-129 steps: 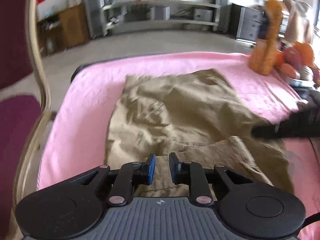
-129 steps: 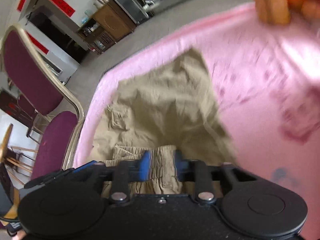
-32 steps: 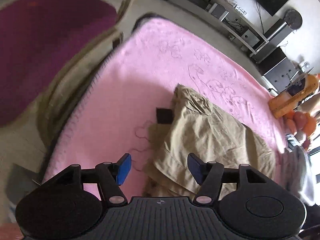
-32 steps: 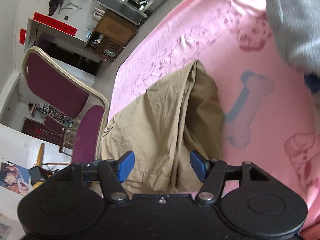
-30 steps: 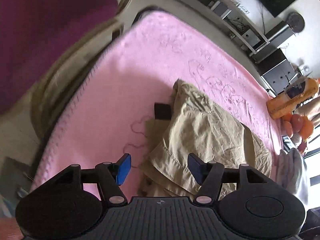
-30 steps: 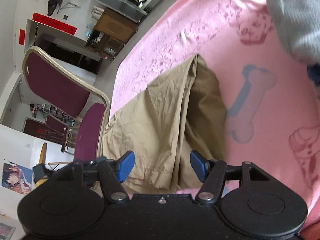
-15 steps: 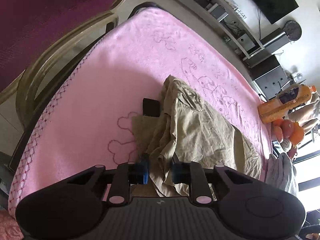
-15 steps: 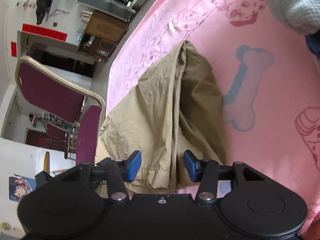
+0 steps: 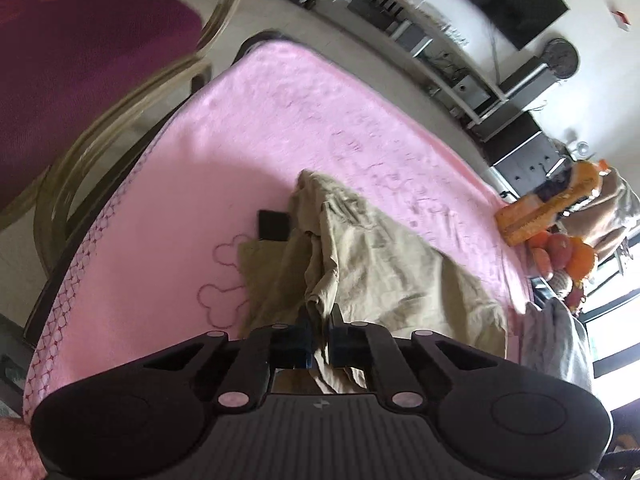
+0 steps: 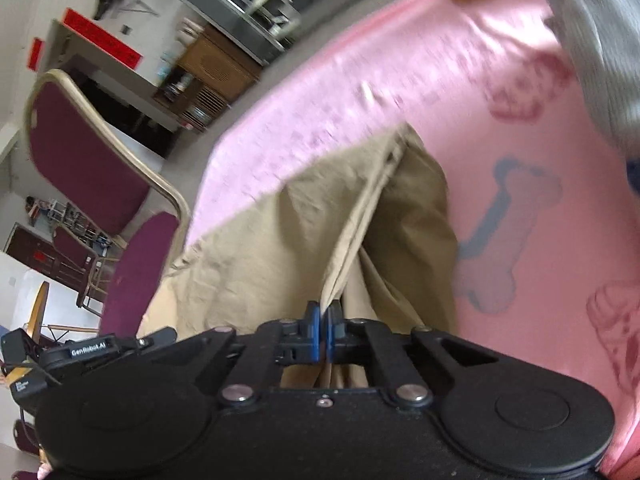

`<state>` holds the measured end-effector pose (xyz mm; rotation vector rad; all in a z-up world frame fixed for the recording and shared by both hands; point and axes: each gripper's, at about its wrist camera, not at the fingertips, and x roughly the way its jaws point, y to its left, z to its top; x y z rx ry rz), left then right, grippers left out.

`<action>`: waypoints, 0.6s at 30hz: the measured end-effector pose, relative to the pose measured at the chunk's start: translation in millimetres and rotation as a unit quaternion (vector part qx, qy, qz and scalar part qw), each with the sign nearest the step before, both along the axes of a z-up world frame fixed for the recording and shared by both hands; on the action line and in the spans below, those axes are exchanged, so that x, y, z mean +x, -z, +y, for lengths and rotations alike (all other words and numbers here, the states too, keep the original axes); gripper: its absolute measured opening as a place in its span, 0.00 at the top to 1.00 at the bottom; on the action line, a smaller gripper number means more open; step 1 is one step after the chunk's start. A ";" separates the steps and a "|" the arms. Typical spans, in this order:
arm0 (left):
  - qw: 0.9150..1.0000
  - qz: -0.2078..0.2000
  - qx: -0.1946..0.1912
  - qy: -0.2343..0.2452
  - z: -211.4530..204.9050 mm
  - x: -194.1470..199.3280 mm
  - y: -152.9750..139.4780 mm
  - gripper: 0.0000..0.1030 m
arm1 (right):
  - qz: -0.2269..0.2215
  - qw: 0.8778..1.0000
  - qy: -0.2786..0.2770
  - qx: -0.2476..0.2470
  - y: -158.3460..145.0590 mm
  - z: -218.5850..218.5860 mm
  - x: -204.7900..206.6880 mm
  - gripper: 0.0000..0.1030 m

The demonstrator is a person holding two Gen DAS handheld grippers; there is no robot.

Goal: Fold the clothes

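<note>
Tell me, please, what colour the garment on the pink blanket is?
Khaki tan, plain, no pattern. The garment shows best in the right wrist view.

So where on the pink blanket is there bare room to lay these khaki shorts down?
Bare pink blanket lies between the khaki shorts and the chair, and around the bone print. It is crowded by the grey garment and orange items.

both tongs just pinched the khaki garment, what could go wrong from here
The left tongs and right tongs each hold only a thin edge of the khaki garment, so a layer could slip out as it lifts and undo the earlier fold. The black tag and under-layer stick out at the far end, so the fold may end up uneven. Dragging could also bunch the pink blanket.
</note>
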<state>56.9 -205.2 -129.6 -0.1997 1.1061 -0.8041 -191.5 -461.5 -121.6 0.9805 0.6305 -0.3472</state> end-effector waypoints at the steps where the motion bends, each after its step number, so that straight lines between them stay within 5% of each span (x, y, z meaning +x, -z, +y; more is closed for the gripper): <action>1: 1.000 0.001 -0.008 0.002 1.5 -3.7 -5.9 0.95 | -0.008 1.000 0.002 0.002 -5.0 -2.1 -0.7 0.97; 7: 0.999 0.005 -0.036 0.000 10.2 -26.2 -30.0 0.95 | -0.042 0.997 0.041 0.040 -31.4 -23.7 -16.5 0.97; 14: 0.995 0.034 0.096 0.004 -11.5 -44.6 37.6 0.93 | 0.094 0.995 0.019 -0.015 15.1 -17.1 0.6 0.97; 18: 0.993 -0.003 0.114 0.016 -19.0 -51.9 36.6 0.92 | 0.130 0.984 0.000 -0.119 9.6 2.0 16.4 0.96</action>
